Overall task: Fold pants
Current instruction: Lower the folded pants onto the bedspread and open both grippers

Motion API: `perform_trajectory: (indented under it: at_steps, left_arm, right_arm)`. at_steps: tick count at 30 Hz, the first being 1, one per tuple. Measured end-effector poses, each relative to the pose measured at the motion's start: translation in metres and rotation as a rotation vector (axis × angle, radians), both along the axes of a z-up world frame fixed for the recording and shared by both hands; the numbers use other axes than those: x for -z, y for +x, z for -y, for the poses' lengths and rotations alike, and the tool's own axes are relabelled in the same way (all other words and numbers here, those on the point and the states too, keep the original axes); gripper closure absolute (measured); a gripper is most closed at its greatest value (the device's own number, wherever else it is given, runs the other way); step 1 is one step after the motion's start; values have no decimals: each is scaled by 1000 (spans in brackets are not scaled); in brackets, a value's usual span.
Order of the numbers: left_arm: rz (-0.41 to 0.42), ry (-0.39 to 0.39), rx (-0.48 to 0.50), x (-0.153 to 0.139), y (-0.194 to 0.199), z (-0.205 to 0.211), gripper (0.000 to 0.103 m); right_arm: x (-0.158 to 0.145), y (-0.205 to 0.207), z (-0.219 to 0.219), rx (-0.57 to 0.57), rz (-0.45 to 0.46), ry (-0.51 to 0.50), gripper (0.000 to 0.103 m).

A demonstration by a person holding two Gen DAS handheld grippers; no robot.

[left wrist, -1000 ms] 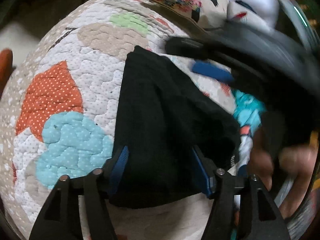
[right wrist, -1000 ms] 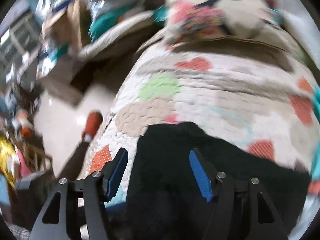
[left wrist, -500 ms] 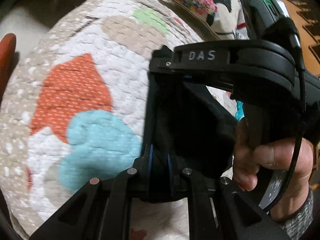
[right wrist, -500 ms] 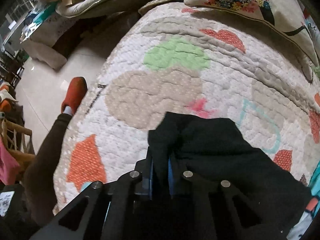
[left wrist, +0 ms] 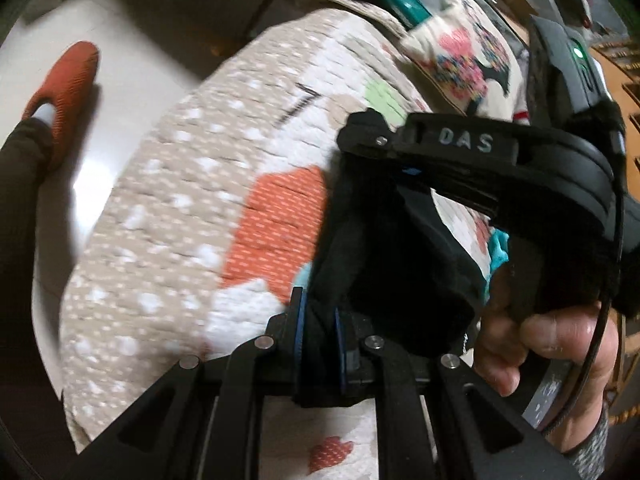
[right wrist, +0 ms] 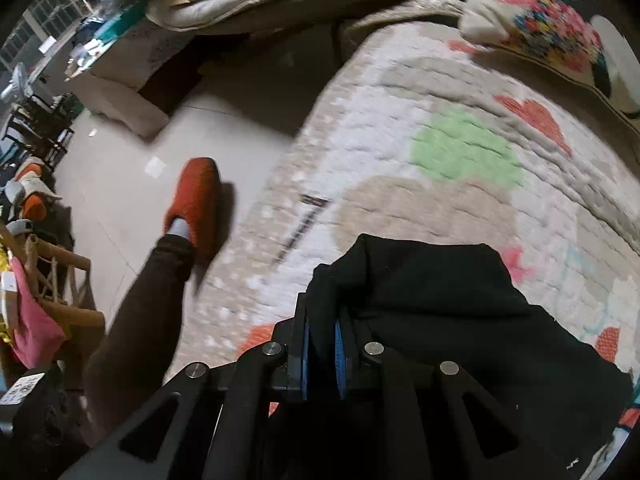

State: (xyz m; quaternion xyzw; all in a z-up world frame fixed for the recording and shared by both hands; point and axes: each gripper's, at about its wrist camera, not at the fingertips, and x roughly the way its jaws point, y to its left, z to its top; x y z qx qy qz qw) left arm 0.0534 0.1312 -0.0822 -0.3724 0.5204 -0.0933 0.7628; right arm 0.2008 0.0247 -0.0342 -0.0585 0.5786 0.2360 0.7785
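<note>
The black pants (left wrist: 400, 280) hang bunched over a quilted bed cover (left wrist: 180, 240) with coloured patches. My left gripper (left wrist: 318, 320) is shut on a fold of the black cloth, its blue pads (left wrist: 301, 320) pressing both sides. Just beyond it, in the left wrist view, the right gripper's black body marked DAS (left wrist: 464, 148) holds the far edge, with a hand (left wrist: 548, 340) around its handle. In the right wrist view my right gripper (right wrist: 320, 344) is shut on another fold of the pants (right wrist: 440, 300), which spread down to the right over the quilt (right wrist: 440, 208).
A flowered pillow (right wrist: 552, 36) lies at the far end of the bed. The bed edge drops to a pale tiled floor (right wrist: 132, 168) on the left, where a leg in dark trousers and an orange slipper (right wrist: 196, 204) stands. Cluttered furniture (right wrist: 40, 128) is beyond.
Both grippers were open around the pants a second ago and have shut on the cloth. Both have since carried it left toward the bed edge, so floor and slipper now show.
</note>
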Motion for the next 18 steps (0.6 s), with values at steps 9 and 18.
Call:
perform_trajectory:
  at_steps: [9,18]
  left_arm:
    - [33,25,-31,-31,-5,-14,85]
    - [251,218,273,-120,39,68,62]
  right_arm:
    - [-34,-22,55,108,94,158,49]
    - [-53,-115,275,666,199,427,48]
